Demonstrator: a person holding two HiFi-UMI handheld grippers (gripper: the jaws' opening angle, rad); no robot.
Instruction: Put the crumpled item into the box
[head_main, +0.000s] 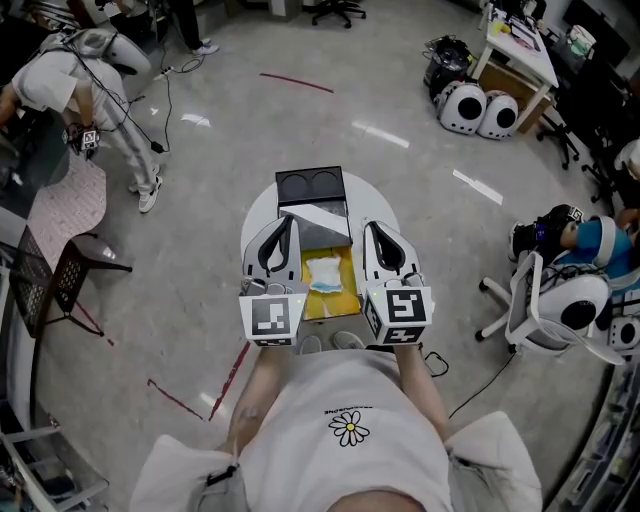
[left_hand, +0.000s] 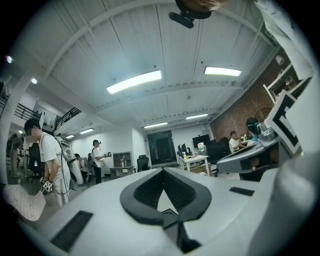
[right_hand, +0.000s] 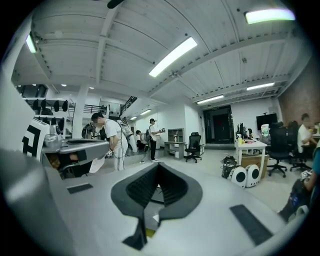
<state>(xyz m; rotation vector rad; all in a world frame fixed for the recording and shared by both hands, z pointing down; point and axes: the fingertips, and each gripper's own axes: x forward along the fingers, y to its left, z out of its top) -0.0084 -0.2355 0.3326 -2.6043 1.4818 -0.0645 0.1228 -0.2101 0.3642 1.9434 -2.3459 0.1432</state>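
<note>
A crumpled white item (head_main: 323, 272) lies on the yellow bottom of an open box (head_main: 346, 300), which stands on a small round white table (head_main: 258, 215). The box's black lid (head_main: 310, 186) stands open at the far side. My left gripper (head_main: 289, 222) (left_hand: 162, 171) hangs over the box's left edge, its jaws shut with nothing between them. My right gripper (head_main: 371, 227) (right_hand: 158, 165) hangs over the right edge, also shut and empty. Both gripper views look out level across the room; neither shows the box or the item.
A black wire crate (head_main: 48, 283) and a pink cloth (head_main: 68, 205) are at the left, where a person (head_main: 70, 80) bends over. A white office chair (head_main: 545, 315) stands at the right and two white pods (head_main: 478, 110) at the far right. A cable (head_main: 480, 385) runs along the floor.
</note>
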